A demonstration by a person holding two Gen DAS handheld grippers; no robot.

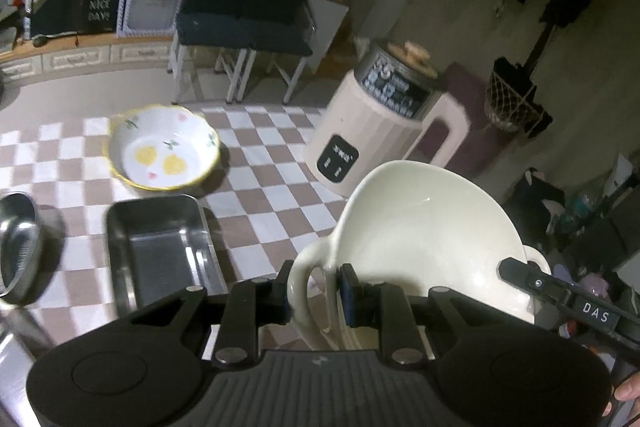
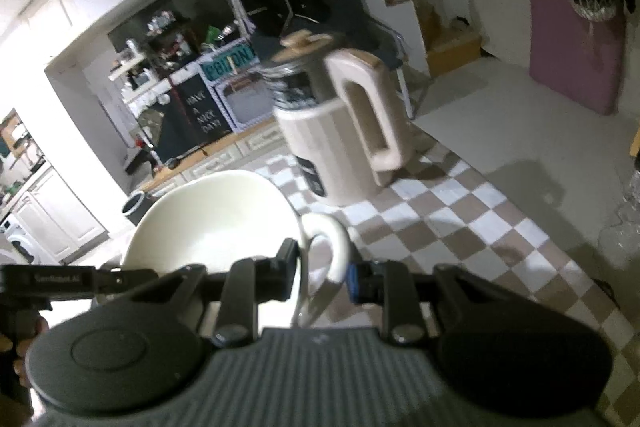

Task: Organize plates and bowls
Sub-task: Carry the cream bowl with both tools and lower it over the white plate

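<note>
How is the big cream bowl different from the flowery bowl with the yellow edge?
The cream bowl is plain and has loop handles; the flowery bowl has painted fruit, a wavy yellow rim and no handles. The cream bowl is held by the left gripper and right gripper, one handle each; the flowery bowl sits untouched on the checked tablecloth. Both are empty.

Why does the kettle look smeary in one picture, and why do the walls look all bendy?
Right wrist view: the kettle is streaked by motion blur, and a bright white glare washes out the doorway on the left. Left wrist view: sharper, the flowered bowl and steel tray only slightly soft, the room behind dim. Both views: the fisheye lens curves straight edges and darkens the corners.
</note>
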